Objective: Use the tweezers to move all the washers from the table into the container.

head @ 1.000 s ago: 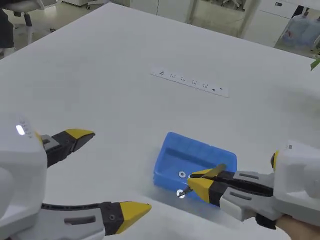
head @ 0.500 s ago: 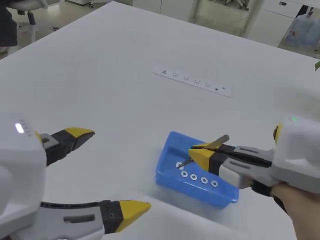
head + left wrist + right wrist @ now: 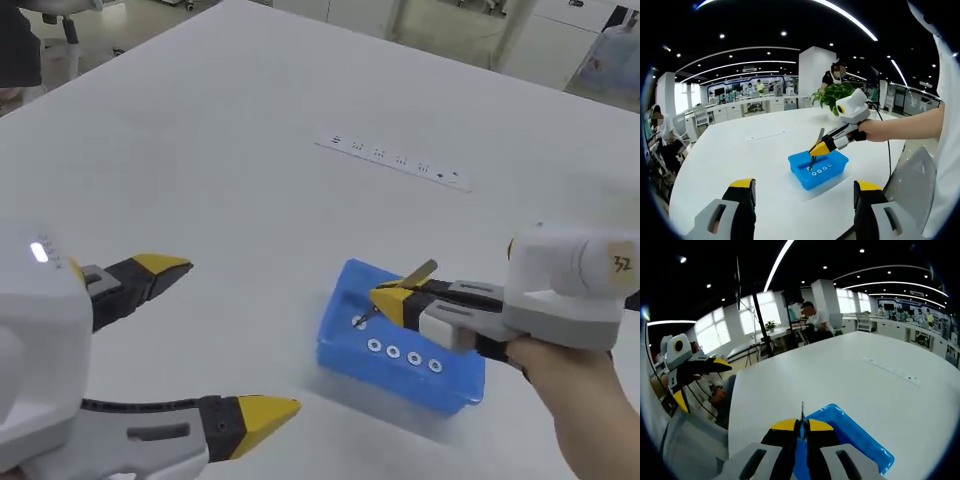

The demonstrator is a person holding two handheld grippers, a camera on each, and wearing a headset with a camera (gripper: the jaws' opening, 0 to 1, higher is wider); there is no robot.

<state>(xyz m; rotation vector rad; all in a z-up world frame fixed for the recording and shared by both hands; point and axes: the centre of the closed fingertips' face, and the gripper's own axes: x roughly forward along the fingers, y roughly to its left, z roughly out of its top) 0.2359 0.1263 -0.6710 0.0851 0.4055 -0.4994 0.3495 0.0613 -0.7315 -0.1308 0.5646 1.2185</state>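
Small round label reading "32", on the white body of the right gripper

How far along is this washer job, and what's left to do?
Done: four washers lie in a row inside the blue container. In hand: the right tool is shut on the tweezers, whose tip points down into the container at a fifth washer; whether it is released, I cannot tell. The left tool hangs open. Left: the white table nearby looks bare of washers, so it seems nearly finished.
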